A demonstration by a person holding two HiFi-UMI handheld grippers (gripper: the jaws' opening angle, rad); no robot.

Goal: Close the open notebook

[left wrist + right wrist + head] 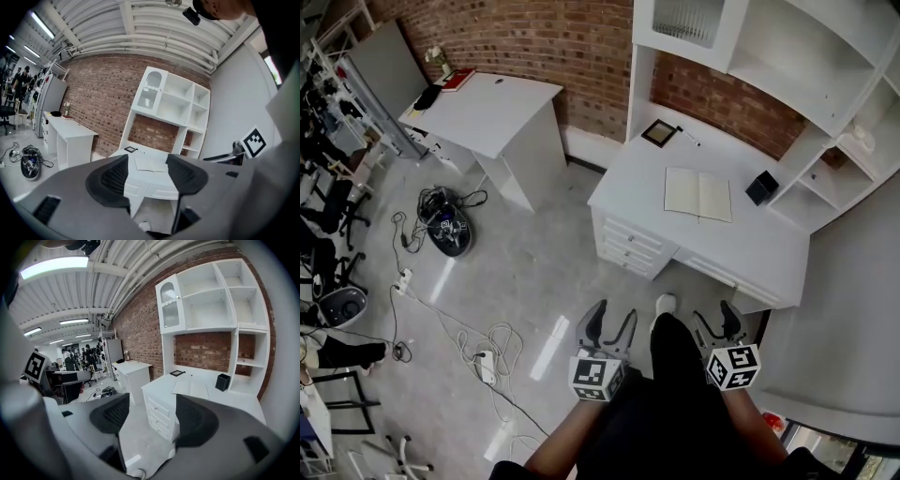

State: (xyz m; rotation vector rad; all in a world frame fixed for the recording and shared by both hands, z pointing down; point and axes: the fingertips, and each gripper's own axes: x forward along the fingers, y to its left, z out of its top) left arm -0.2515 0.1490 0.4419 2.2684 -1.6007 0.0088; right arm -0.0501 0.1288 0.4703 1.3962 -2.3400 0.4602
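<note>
Where the notebook lay: one notebook point(698, 195), open flat with both pages up, on the white bench point(787, 258) under the shelves point(787, 47), well apart from both grippers.
Left gripper point(614, 311): jaws wide with nothing between them; it was held low in front of the person and aimed at the bench.
Right gripper point(713, 312): jaws likewise wide and empty, near the left one.
Stage: judged to be the approach, with the notebook not yet touched.
First risk: a jaw might catch only a few loose pages instead of a whole half, and the paper would crease.
Second risk: a sideways push on the smooth top might slide the book toward the black box point(761, 187) if the other gripper did not pin it.
Third risk: a foot straying left might snag the cables point(497, 342) on the floor.
Count: one notebook, two grippers, one black box, one small dark frame point(659, 132), one pen point(690, 138), and two white benches counting the second bench point(492, 112).
</note>
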